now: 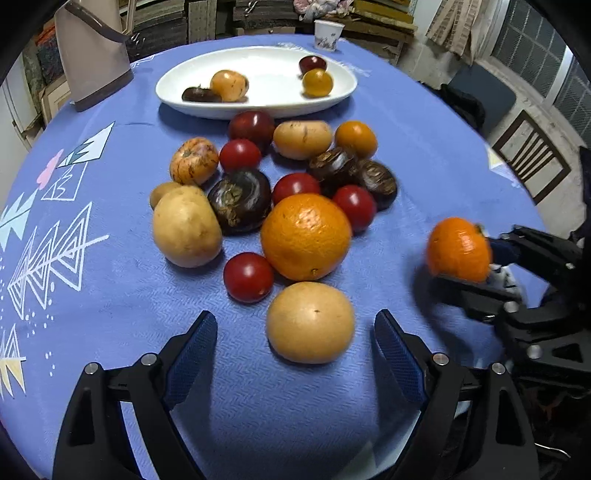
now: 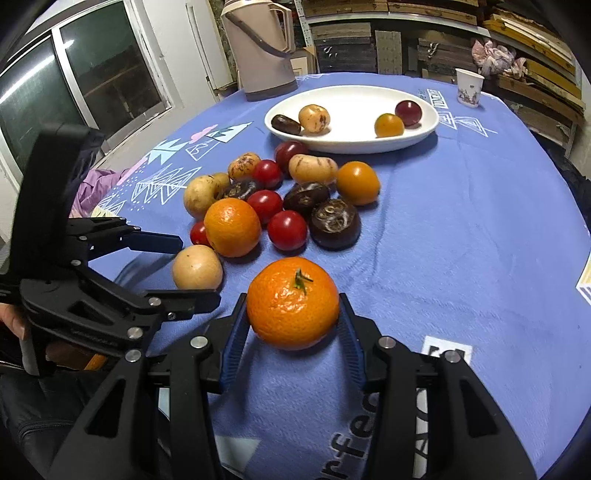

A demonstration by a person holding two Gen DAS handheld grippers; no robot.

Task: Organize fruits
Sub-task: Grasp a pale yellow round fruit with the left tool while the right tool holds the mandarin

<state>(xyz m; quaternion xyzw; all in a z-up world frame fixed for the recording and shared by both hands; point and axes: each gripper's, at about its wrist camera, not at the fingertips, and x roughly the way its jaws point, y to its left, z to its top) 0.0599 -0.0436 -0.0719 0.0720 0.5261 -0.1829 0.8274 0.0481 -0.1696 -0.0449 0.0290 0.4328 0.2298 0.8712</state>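
Note:
My right gripper (image 2: 293, 304) is shut on a tangerine (image 2: 292, 302) with a green stem, held just above the blue cloth; it shows at the right of the left wrist view as the tangerine (image 1: 459, 249) in black jaws. My left gripper (image 1: 295, 332) stands open, its blue pads either side of a tan round fruit (image 1: 310, 322), not touching it. Beyond lies a heap: a large orange (image 1: 306, 236), red tomatoes (image 1: 248, 277), dark water chestnuts (image 1: 239, 199), potatoes (image 1: 186, 226). The white oval plate (image 1: 273, 105) at the far side holds several small fruits.
A beige thermos jug (image 1: 92, 55) stands at the far left and a paper cup (image 1: 327, 34) beyond the plate. A chair (image 1: 532, 155) stands off the table's right edge. Bare blue tablecloth (image 2: 461, 240) lies right of the heap.

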